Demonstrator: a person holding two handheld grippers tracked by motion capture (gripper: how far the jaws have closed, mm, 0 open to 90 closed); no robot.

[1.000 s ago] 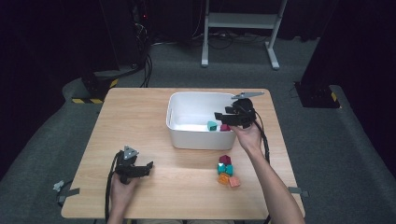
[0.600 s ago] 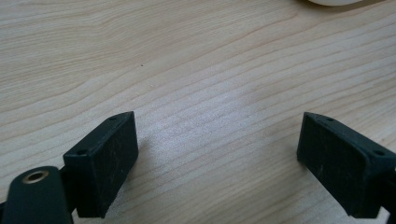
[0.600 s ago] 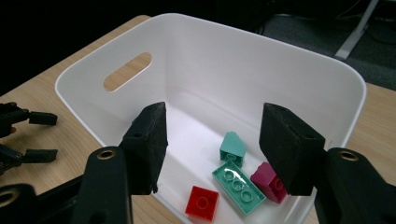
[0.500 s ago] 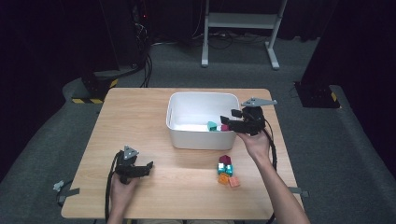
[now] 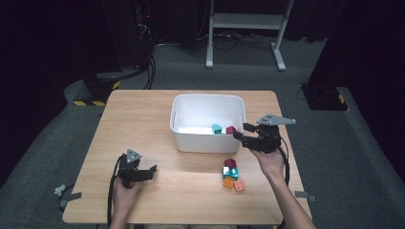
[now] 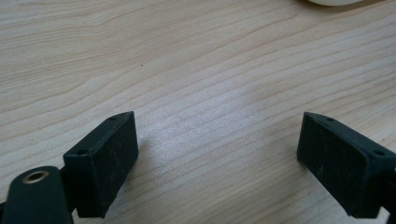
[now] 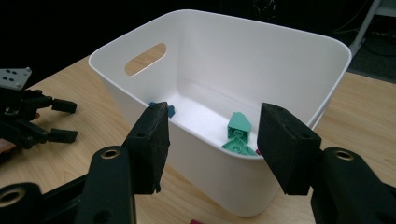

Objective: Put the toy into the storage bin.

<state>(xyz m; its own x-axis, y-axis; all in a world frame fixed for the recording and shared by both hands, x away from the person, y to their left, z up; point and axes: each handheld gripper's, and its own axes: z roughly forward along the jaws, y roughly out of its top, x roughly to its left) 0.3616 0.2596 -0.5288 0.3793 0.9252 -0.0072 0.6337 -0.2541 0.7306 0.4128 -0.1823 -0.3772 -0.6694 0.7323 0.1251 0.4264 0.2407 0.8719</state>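
The right gripper has drawn back from over the white bin to just outside its right wall, its empty jaws having just narrowed a little though still apart. Green bricks lie inside the bin. The left gripper rests spread near the tabletop's front-left corner.

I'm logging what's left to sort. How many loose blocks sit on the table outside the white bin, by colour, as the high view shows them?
Outside the white bin, in the cluster near the right gripper:
Maroon block: 1
Teal block: 1
White block: 1
Orange blocks: 2
Total: 5
The cluster is small and tightly packed, so a hidden piece can't be ruled out.
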